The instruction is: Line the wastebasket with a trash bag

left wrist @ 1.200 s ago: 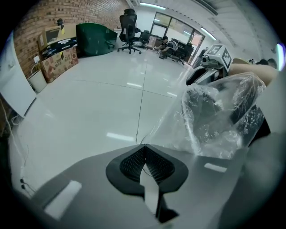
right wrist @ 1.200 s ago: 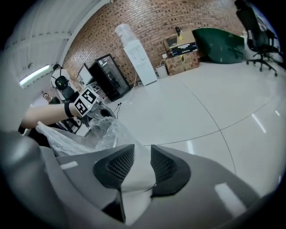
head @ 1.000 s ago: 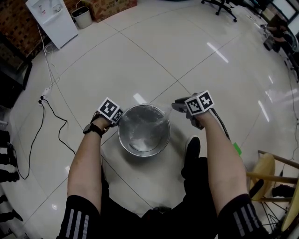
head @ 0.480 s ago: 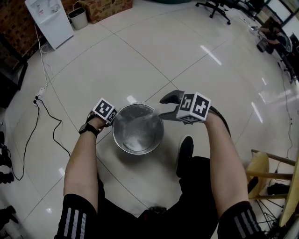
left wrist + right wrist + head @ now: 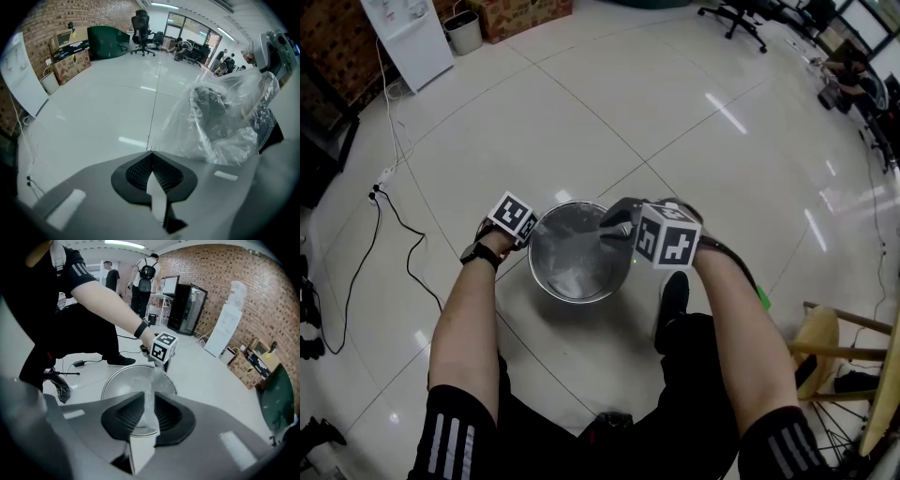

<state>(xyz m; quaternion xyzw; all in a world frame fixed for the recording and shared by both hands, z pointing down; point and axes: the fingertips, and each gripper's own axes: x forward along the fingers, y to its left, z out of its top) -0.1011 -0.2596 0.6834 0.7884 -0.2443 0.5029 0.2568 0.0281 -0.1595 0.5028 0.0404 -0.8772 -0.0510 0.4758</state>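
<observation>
Head view: tiled floor (image 5: pixel 581 112), with the steel wastebasket (image 5: pixel 581 298) standing on it between the two arms. The clear trash bag (image 5: pixel 225 136) is strung across the basket mouth. Left hand-held gripper (image 5: pixel 151 152) is clenched on the film's edge at the left rim. Right hand-held gripper (image 5: pixel 146 399) has just been closing and bunched film sits between its pads; it is raised over the right rim. Judgement: the rim lies below and outward of the right tool, so drape that side next.

Clamped tight on the clear trash bag's (image 5: pixel 220 131) edge by fingers (image 5: pixel 137 171) of the left gripper (image 5: pixel 150 155); bunched up and right of the fingers.
</observation>
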